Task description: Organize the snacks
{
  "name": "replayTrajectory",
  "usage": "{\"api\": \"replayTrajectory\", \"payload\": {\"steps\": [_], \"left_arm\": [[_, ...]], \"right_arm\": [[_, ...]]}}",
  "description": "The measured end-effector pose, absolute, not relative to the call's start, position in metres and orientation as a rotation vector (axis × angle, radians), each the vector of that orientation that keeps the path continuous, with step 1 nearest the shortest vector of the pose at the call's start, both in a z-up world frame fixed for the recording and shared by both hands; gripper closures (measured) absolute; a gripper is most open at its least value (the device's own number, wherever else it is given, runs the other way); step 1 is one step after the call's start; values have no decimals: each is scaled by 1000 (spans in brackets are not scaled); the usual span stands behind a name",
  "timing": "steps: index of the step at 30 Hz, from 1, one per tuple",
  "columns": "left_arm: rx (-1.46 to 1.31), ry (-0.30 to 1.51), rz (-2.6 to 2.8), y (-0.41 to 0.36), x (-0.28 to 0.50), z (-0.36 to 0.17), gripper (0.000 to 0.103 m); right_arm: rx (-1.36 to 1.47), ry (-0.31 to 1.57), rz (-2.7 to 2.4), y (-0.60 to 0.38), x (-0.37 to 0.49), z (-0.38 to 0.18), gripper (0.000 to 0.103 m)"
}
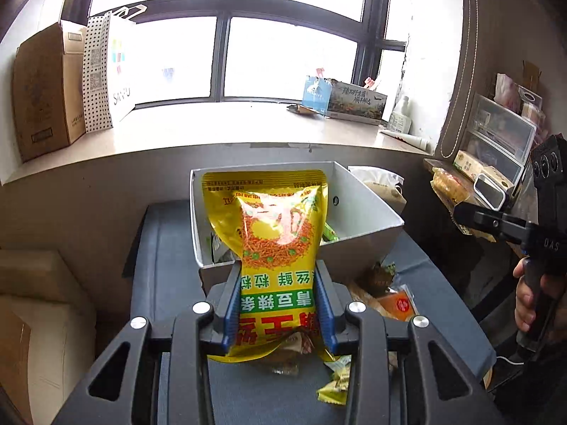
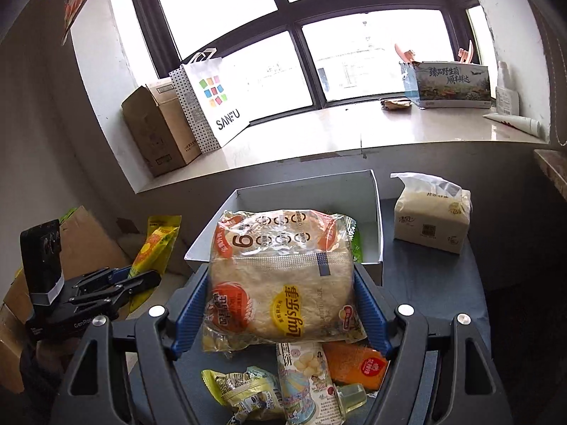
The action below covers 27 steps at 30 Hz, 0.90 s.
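Note:
My left gripper (image 1: 280, 269) is shut on a yellow snack bag (image 1: 273, 237) and holds it upright above the near edge of the white box (image 1: 358, 194). The bag also shows in the right wrist view (image 2: 156, 248), held in the left gripper (image 2: 117, 283). My right gripper (image 2: 281, 283) is shut on a clear Lay's multipack (image 2: 280, 283), held just in front of the white box (image 2: 308, 191). The right gripper also shows at the right edge of the left wrist view (image 1: 460, 214). Green packets lie inside the box.
Loose snacks lie on the dark blue table (image 2: 432, 276): an orange packet (image 2: 354, 361), a green-yellow packet (image 2: 244, 389), a tall printed pack (image 2: 304, 382). A tissue pack (image 2: 432, 219) stands right of the box. The windowsill (image 2: 319, 134) holds a paper bag, cartons.

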<state>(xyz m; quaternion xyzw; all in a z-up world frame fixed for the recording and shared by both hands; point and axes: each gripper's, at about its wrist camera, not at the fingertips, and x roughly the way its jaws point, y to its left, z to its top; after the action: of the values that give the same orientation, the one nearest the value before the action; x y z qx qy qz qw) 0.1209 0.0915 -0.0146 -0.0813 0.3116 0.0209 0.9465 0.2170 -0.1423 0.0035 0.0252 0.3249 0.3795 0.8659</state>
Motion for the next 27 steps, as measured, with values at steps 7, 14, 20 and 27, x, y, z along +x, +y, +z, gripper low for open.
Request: {"api": "replayTrajectory", "payload": {"steps": [7,14,20,27], "left_arm": [[-221,674,64,119,220,-7,62],[-191,754,104,124,278,-26,40],[-235,775,154,132,286,-42,0],[-223,762,91,122,263,-36,0]], "right_arm": [[31,711,784,-93,286,13,23],[-21,821,747,-58,342,-1,23],[66,858,755,-60,354,-19,0],[107,851,746,-72,343,-18,0]]}}
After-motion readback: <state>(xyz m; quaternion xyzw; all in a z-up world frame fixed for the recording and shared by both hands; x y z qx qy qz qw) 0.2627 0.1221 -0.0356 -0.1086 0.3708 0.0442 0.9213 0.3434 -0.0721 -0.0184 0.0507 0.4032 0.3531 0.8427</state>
